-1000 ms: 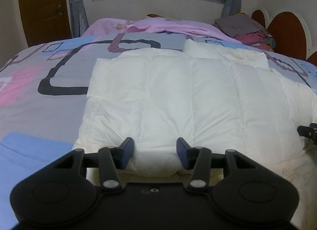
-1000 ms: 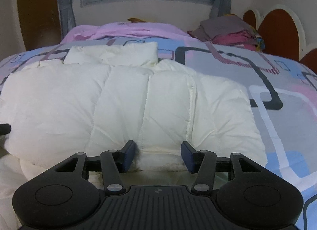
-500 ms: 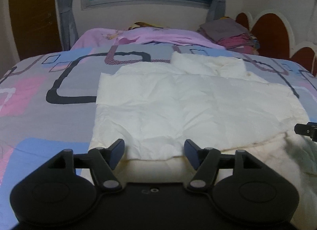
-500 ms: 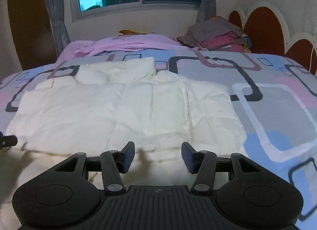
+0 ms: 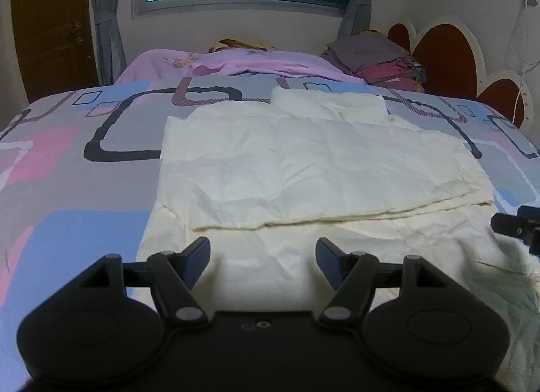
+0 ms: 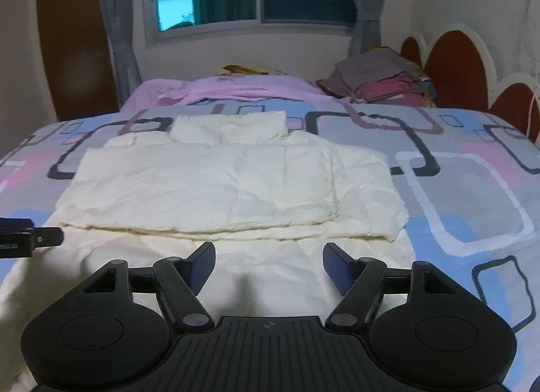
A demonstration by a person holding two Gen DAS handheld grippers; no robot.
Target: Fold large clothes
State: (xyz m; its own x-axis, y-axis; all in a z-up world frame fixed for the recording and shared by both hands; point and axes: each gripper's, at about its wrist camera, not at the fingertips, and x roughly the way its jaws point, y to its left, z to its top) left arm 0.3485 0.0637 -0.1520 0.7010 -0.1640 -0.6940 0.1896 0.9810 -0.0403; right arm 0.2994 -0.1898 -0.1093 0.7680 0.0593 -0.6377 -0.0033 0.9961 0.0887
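Both tongs empty above a half-folded white jacket

The left gripper [image 5: 262, 253] and right gripper [image 6: 269, 258] gape wide, holding nothing; ahead lies the white puffer jacket [image 5: 314, 169], one fold laid. Next, I judge: grip the near hem, fold again.

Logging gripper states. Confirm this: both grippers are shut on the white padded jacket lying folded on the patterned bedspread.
Wrong on the grip. Both wrist views show the left gripper and right gripper open, holding nothing. The white padded jacket does lie folded on the patterned bedspread.
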